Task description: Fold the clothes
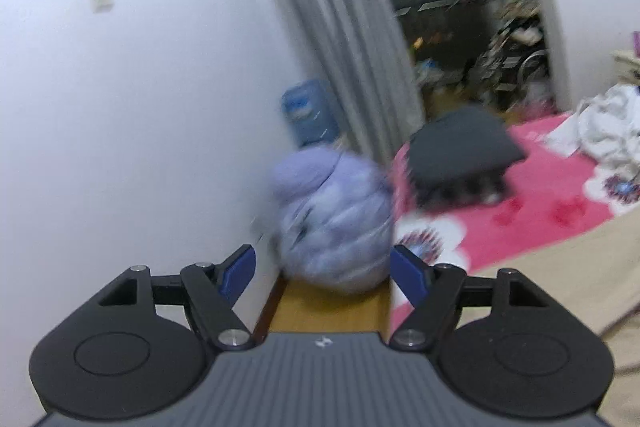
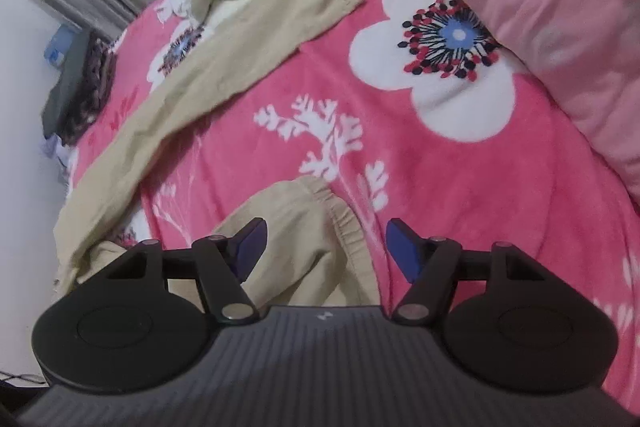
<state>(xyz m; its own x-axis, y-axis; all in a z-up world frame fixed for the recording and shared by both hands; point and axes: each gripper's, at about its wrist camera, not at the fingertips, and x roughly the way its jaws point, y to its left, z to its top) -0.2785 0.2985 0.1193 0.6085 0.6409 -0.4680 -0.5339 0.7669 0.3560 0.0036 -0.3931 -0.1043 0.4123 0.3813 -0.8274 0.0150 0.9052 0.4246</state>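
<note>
Beige trousers point(image 2: 224, 75) lie spread across the pink flowered blanket point(image 2: 440, 187), one leg running to the far left, the elastic waistband point(image 2: 340, 219) bunched close in front of my right gripper point(image 2: 325, 247). That gripper is open and empty, just above the waistband. My left gripper point(image 1: 322, 269) is open and empty, held up near the wall, pointing at a lilac bundle of cloth point(image 1: 336, 215) on the wooden bed edge point(image 1: 328, 307). A strip of the beige trousers point(image 1: 560, 267) shows at the right of the left wrist view. That view is blurred.
A dark folded stack point(image 1: 464, 155) sits on the blanket's far corner, also in the right wrist view point(image 2: 80, 83). White crumpled clothes point(image 1: 608, 127) lie further along. A pink quilt point(image 2: 560, 27) lies at the right. A white wall point(image 1: 120, 107), grey curtain point(image 1: 328, 27) and blue box point(image 1: 304, 115) stand behind.
</note>
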